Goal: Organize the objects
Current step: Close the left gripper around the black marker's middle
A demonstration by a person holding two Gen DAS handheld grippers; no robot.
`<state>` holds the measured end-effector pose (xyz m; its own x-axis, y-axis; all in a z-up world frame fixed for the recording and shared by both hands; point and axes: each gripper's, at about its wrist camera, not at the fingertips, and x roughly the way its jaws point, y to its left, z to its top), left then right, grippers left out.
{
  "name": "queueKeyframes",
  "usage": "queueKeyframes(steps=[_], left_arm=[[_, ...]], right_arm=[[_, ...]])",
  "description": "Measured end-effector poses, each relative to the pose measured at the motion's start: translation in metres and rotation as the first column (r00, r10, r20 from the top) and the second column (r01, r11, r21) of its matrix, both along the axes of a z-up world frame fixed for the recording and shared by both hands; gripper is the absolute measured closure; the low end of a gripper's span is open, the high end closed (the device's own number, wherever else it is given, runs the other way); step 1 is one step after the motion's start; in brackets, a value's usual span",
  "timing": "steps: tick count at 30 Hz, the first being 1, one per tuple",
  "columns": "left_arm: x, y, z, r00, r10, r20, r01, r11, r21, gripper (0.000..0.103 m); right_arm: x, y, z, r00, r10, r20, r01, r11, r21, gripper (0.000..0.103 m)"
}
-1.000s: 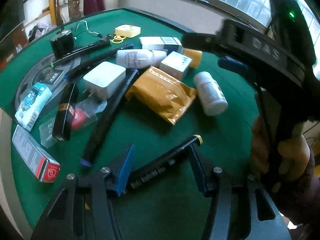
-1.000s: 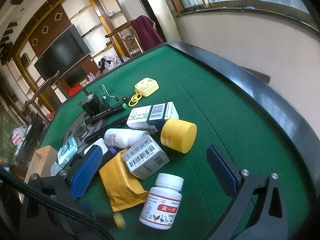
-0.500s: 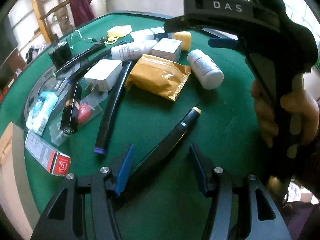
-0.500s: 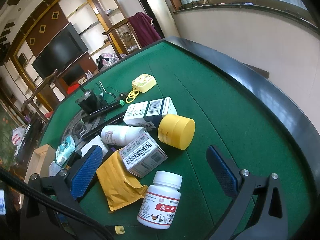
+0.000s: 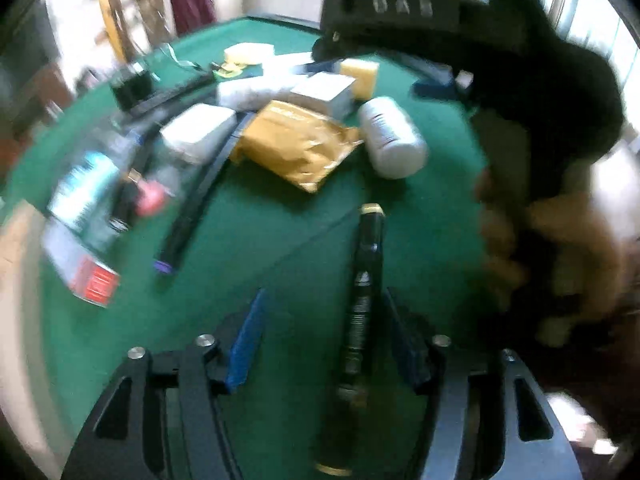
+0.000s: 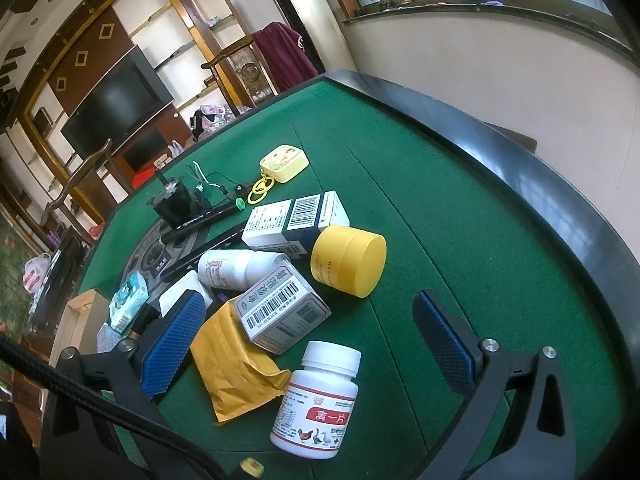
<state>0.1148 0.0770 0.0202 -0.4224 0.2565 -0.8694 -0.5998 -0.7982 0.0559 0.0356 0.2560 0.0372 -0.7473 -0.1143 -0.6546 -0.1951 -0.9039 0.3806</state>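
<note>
Lying between opening left tool [image 5: 324, 344] pads: black pen [image 5: 362, 304], yellow-tipped end pointing away

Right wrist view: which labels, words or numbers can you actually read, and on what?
"禽一片": red band on the white pill bottle.
"HAN": partial lettering on the yellow jar; the rest is hidden.
Barcodes on the grey-edged box and the blue-and-white box: digits and print too small.

Green table [image 6: 460, 240], yellow jar [image 6: 350, 264]
</note>
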Motion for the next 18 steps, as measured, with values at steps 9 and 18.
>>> queueKeyframes(steps=[9,18], left_arm=[[0.0,-0.001,-0.005,0.992,0.125,-0.026,-0.124,0.991,0.046,0.029],[0.005,-0.003,-0.002,0.989,0.144,-0.038,-0.141,0.987,0.075,0.029]], right_arm=[[0.0,0.0,-0.001,1.0,-0.015,0.013,0.015,1.0,0.019,0.0],[0.004,-0.005,-0.001,0.999,-0.032,0.019,0.031,0.997,0.07,0.0]])
